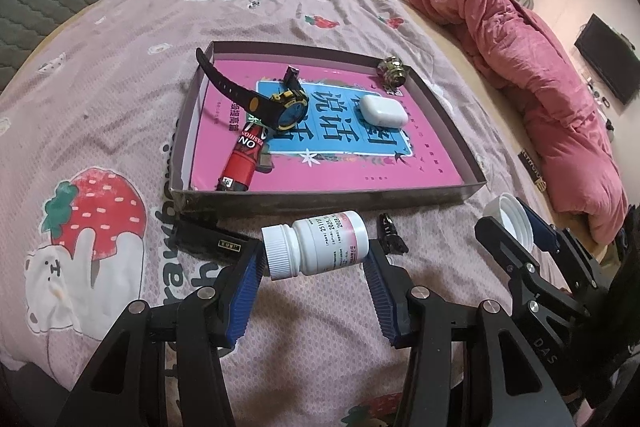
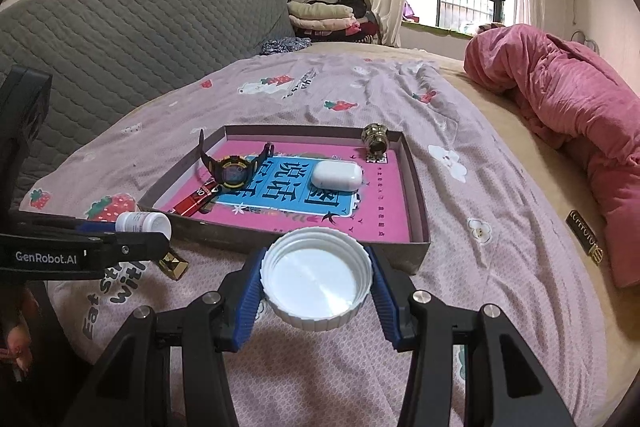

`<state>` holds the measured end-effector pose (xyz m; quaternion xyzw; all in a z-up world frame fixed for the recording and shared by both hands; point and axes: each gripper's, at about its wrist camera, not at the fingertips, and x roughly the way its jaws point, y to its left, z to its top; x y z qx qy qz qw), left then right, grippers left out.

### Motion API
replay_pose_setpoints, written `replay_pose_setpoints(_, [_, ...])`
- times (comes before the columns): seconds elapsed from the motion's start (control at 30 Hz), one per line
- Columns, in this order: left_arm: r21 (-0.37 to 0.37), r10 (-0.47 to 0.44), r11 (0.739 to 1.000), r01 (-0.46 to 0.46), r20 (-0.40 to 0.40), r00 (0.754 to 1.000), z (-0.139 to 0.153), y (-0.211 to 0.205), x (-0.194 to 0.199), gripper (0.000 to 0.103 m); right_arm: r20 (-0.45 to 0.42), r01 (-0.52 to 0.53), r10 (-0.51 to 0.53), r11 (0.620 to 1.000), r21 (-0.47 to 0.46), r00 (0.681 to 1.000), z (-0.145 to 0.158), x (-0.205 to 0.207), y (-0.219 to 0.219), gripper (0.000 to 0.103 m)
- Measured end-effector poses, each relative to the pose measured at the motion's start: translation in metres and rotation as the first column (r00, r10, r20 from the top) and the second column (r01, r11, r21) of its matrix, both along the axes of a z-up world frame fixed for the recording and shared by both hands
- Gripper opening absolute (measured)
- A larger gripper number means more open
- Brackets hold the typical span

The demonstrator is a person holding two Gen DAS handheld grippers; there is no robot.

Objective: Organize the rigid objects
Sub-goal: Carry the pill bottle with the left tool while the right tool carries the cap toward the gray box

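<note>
Landmark: shallow grey-walled cardboard tray (image 1: 324, 195) with a pink printed book cover as its floor, lying on the strawberry-print bedsheet (image 1: 120, 75).

We hold the left gripper (image 1: 316, 251) just in front of the tray's near wall, clamped on a white plastic pill bottle (image 1: 316, 243). The bottle lies sideways between the blue pads, ribbed cap toward the left pad.

We hold the right gripper (image 2: 316, 279) in front of the tray's near right corner, clenched on a wide white ribbed plastic lid (image 2: 316, 279), hollow side facing the camera.

Inside the tray: a black-and-yellow wristwatch (image 1: 280, 103), a red sachet (image 1: 242, 159) touching the near wall, a white earbud case (image 1: 384, 110), and a small brass knob (image 1: 392, 71) in the far right corner.
</note>
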<state>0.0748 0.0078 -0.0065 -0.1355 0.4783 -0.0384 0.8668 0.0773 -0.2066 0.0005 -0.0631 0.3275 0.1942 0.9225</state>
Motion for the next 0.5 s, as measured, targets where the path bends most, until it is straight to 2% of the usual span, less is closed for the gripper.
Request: replay_pose_setpoints(0.5, [0.010, 0.008, 1.000, -0.009, 0.043, 0.999, 0.015, -0.003, 0.015, 0.052, 0.037, 0.026, -0.026, 1.000, 0.000, 0.999, 0.015, 0.008, -0.009, 0.050])
